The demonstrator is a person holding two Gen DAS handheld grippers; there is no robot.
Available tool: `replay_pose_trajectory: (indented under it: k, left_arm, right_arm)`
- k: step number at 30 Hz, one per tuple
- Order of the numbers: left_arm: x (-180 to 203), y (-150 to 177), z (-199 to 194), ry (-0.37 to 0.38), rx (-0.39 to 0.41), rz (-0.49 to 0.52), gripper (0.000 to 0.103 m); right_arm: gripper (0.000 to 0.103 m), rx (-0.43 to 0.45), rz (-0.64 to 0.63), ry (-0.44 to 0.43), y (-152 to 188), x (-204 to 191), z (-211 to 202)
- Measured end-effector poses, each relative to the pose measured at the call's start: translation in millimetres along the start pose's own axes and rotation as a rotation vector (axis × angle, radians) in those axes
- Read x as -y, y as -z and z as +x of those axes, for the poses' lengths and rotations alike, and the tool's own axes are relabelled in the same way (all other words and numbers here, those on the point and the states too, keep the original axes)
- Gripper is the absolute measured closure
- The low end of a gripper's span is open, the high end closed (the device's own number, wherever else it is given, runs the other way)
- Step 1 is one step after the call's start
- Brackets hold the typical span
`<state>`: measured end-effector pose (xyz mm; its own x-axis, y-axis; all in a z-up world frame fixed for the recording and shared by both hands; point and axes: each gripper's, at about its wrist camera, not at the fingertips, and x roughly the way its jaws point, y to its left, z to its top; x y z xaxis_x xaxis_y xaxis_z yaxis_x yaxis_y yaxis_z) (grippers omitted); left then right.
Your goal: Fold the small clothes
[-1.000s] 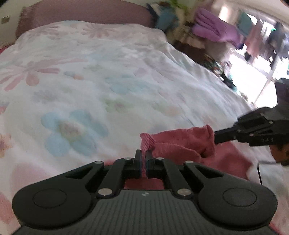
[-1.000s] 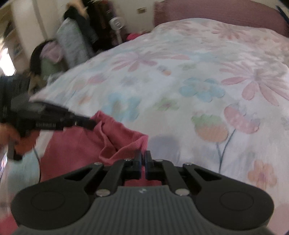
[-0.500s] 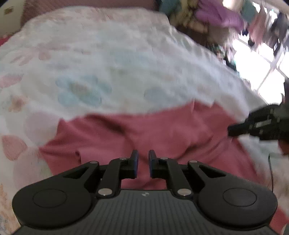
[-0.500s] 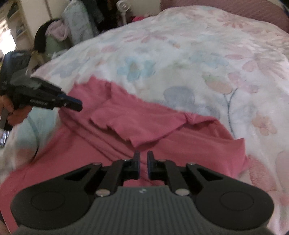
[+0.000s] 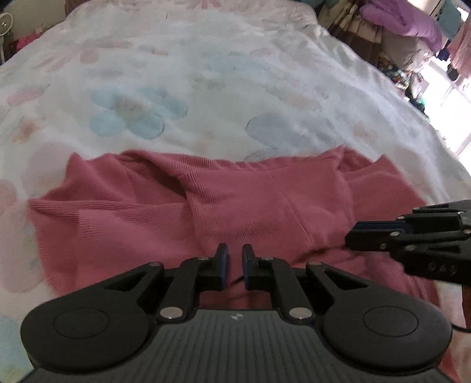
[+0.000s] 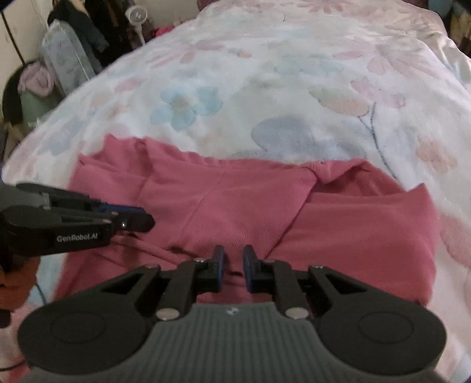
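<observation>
A pink ribbed garment lies on the flowered bedcover, with one part folded over its middle. Just above its near edge hovers my left gripper, jaws a narrow gap apart and nothing between them. The right gripper reaches in from the right over the same cloth. In the right wrist view the garment spreads across the cover. My right gripper hangs over its near edge with jaws opening and nothing between them. The left gripper pokes in from the left.
Heaped clothes, one purple, crowd the room beyond the bed's right edge. On the other side stand a white fan, dark hanging clothes and a bag. A hand holds the left gripper.
A second ago both grippers held raised edges of the pink garment. They have let go, and it now lies folded on the bed. Both grippers have come lower, with jaws slightly apart.
</observation>
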<state>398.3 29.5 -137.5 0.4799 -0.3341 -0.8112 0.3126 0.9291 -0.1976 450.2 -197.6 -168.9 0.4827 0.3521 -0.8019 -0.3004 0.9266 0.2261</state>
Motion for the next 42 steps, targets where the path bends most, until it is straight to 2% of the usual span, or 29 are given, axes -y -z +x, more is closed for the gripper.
replay_pose_trajectory:
  k: [1,3,7,10,12,19,21,23,26,31,37,42]
  left_arm:
    - [-0.3,2.3,-11.5,-0.004,0.012,0.011,0.091]
    - [1.8,7.9,-38.2,-0.011,0.027,0.048,0.091]
    - [11.2,27.8,-98.9,-0.023,0.057,0.137,0.09]
    - [27.5,52.8,-142.3,-0.027,0.059,0.239,0.087]
    - [38.7,72.6,-163.6,-0.032,0.042,0.297,0.084]
    - [69.9,153.4,-213.7,-0.081,0.013,0.462,0.068]
    - [74.7,174.9,-218.7,-0.089,-0.012,0.51,0.067]
    - [78.3,192.6,-221.4,-0.096,-0.038,0.555,0.065]
    - [83.9,219.9,-221.3,-0.105,-0.092,0.637,0.056]
    - [92.4,270.2,-217.5,-0.131,-0.172,0.788,0.047]
    - [93.8,312.8,-205.3,-0.189,-0.229,0.931,0.043]
    - [99.1,334.6,-191.1,-0.273,-0.202,1.083,0.043]
  right_arm:
    - [0.092,0.017,0.003,-0.019,1.1,-1.2,-13.4]
    - [0.08,0.039,0.008,-0.044,4.9,-3.4,-38.2]
    - [0.08,0.064,-0.033,-0.055,29.4,-14.8,-96.5]
    - [0.078,0.079,-0.095,-0.065,60.0,-29.6,-141.6]
    - [0.068,0.076,-0.149,-0.064,82.9,-42.3,-168.2]
    - [0.065,0.009,-0.263,0.017,171.5,-70.6,-231.1]
    - [0.055,-0.013,-0.287,0.026,194.4,-74.8,-239.2]
    - [0.054,-0.048,-0.329,0.035,216.2,-79.0,-242.7]
    - [0.053,-0.112,-0.409,0.064,247.5,-85.1,-243.7]
    - [0.051,-0.162,-0.495,0.089,281.1,-86.7,-242.0]
    - [0.05,-0.176,-0.532,0.12,303.0,-80.3,-244.3]
    - [0.05,-0.19,-0.605,0.136,311.8,-83.8,-244.4]
